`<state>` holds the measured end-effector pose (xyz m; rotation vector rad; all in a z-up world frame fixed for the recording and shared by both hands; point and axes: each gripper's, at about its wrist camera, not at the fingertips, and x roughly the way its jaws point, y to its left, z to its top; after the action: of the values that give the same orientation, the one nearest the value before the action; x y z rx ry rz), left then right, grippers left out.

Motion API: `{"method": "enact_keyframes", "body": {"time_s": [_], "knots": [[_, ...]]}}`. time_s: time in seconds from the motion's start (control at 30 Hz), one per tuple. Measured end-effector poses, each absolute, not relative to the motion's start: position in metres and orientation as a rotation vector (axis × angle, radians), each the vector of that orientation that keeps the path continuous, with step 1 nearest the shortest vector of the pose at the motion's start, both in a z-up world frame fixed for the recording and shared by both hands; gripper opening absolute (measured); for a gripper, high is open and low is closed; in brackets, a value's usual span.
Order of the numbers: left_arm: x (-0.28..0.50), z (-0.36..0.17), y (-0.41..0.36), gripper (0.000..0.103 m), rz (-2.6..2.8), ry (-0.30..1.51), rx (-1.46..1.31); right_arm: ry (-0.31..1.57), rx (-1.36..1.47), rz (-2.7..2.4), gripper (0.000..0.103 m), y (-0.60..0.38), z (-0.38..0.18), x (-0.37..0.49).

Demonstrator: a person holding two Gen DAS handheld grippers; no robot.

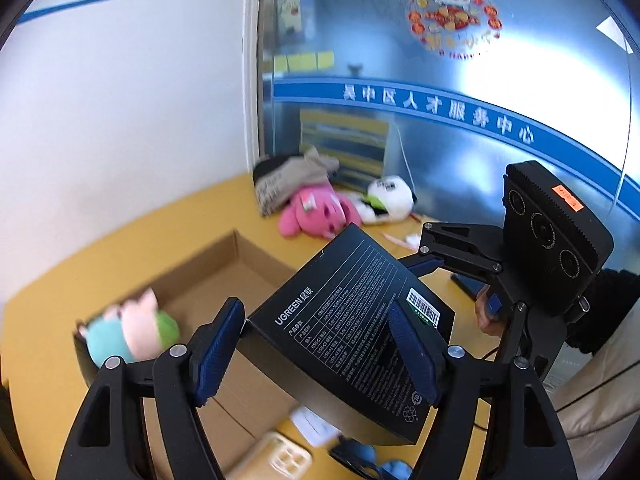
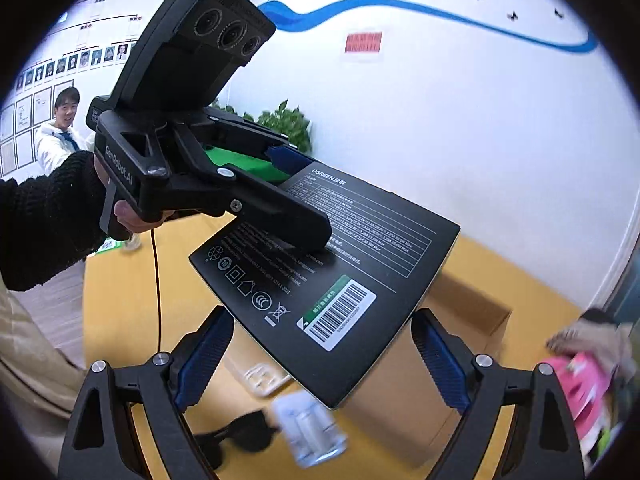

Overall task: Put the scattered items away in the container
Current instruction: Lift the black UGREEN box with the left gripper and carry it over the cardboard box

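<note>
the left gripper point(image 1: 314, 306) has its jaws closed across the width of the black box point(image 1: 352, 272), one blue pad against each long side. the right gripper point(image 2: 324, 316) has its jaws set wide over the opposite corner of the same box, and its pads look to press on the two edges that meet there. so the box is carried between both tools, tilted, up in the air above the tabletop point(image 1: 120, 248) and beside the open carton point(image 1: 192, 256).

as a judgement, this is a retail box of printed card: stiff, flat-faced and light to middling in weight, depending on what is inside. its smooth finish is likely slippery against a pad, and the faces could dent under a hard squeeze. the edges are the sound place to hold it, since card is stiffest there. a corner grip like the right one could let it twist, so the left hold across the sides should bear the load. it should go in flat or on edge, next to the pastel plush point(image 1: 132, 328) already lying in the carton.

a pink plush point(image 1: 316, 212) and a white plush point(image 1: 390, 196) lie further back on the tabletop.
</note>
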<state>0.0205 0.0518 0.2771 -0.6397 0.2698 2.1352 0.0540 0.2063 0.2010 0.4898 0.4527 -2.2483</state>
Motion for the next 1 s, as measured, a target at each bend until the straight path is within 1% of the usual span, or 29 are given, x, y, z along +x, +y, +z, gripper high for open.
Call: {"method": "enact_keyframes", "body": {"time_s": [0.27, 0.4, 0.5, 0.6, 0.77, 1.0], "knots": [[-0.048, 0.317, 0.05, 0.078, 2.148, 0.251, -0.556, 0.508, 0.427, -2.282, 0.091, 0.201, 0.245, -0.012], [-0.084, 0.326, 0.05, 0.078, 2.146, 0.222, -0.54, 0.51, 0.406, -2.287, 0.091, 0.2, 0.258, -0.046], [-0.115, 0.325, 0.057, 0.078, 2.153, 0.226, -0.543, 0.505, 0.409, -2.286, 0.091, 0.197, 0.259, -0.078], [-0.149, 0.315, 0.064, 0.078, 2.162, 0.231, -0.567, 0.499, 0.438, -2.284, 0.091, 0.193, 0.251, -0.11], [-0.207, 0.285, 0.072, 0.078, 2.146, 0.188, -0.626, 0.451, 0.493, -2.274, 0.091, 0.199, 0.227, -0.166], [-0.268, 0.216, 0.088, 0.078, 2.11, 0.158, -0.765, 0.399, 0.636, -2.235, 0.091, 0.201, 0.168, -0.233]]}}
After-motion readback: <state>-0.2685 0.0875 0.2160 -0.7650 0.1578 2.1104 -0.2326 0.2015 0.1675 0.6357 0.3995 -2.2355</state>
